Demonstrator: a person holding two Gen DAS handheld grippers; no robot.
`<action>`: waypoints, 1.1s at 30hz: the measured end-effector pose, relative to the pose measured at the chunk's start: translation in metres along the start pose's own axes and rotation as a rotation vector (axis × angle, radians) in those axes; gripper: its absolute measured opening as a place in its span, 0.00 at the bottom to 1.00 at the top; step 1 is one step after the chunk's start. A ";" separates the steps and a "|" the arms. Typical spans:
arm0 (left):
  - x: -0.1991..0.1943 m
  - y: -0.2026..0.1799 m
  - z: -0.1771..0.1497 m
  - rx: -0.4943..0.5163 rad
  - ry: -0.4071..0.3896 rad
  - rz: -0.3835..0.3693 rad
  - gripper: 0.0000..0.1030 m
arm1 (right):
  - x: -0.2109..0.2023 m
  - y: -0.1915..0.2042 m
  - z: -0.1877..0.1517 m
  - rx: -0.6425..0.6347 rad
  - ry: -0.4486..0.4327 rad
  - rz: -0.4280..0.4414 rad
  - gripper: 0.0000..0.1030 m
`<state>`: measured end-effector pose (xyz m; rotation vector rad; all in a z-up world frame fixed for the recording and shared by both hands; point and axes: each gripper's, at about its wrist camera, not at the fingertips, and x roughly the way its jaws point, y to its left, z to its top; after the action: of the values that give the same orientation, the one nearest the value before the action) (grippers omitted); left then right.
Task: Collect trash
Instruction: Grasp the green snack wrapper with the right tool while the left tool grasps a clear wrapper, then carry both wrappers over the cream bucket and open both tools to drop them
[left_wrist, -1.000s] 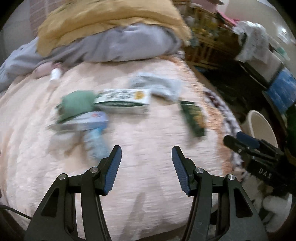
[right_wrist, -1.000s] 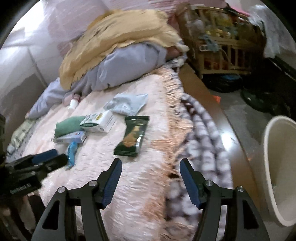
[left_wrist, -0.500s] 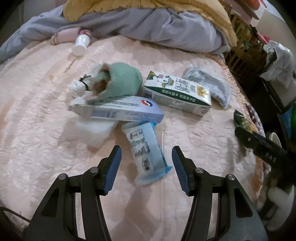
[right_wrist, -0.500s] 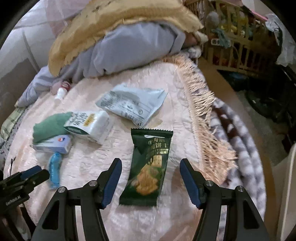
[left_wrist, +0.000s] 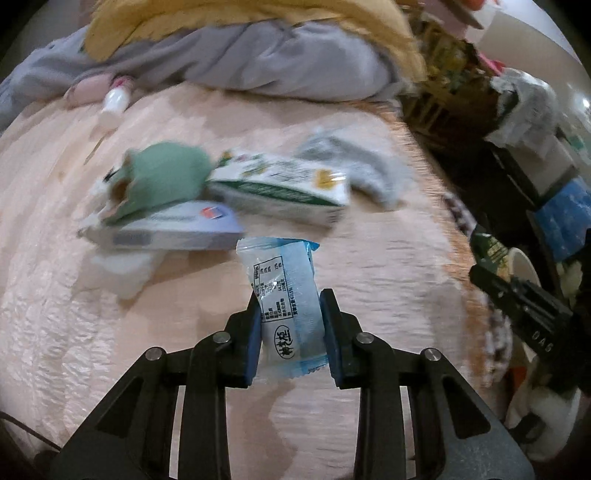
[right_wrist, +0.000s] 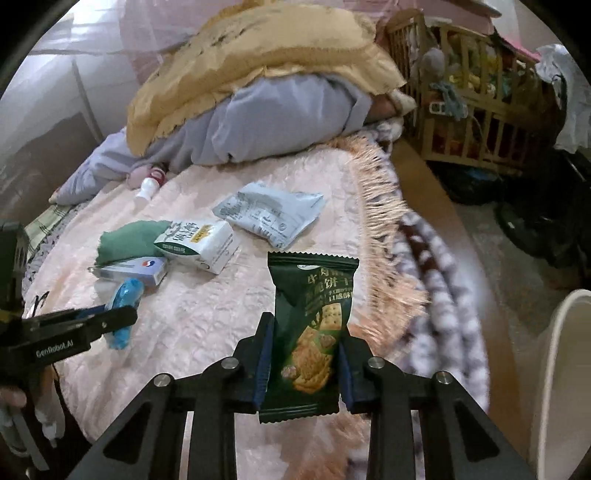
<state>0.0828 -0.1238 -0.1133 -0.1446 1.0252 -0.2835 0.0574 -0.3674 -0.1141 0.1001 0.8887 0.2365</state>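
Two light, crinkly packets are gripped across their near ends over the bed, the left gripper (left_wrist: 290, 332) having just closed its fingers on the blue wrapper (left_wrist: 284, 295), the right gripper (right_wrist: 306, 363) on the green cracker packet (right_wrist: 314, 325), both probably slippery.

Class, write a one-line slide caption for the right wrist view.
Right gripper shut on a green cracker packet above the pink bedspread, other litter behind.

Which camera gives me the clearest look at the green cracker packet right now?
The right wrist view: the green cracker packet fills the centre, sharp, pinched between the right gripper pads, whose jaws have just been closing. The left wrist view catches only a small blurred piece of it at the right edge, partly hidden behind that gripper.
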 end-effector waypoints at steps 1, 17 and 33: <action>-0.003 -0.010 0.001 0.016 -0.002 -0.012 0.26 | -0.007 -0.004 -0.002 0.005 -0.007 -0.006 0.28; 0.002 -0.159 0.001 0.233 -0.001 -0.154 0.26 | -0.090 -0.109 -0.041 0.146 -0.069 -0.184 0.28; 0.038 -0.294 -0.001 0.364 0.069 -0.336 0.26 | -0.129 -0.218 -0.083 0.330 -0.067 -0.357 0.28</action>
<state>0.0524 -0.4152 -0.0713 0.0243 0.9988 -0.7794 -0.0499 -0.6111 -0.1081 0.2508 0.8571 -0.2463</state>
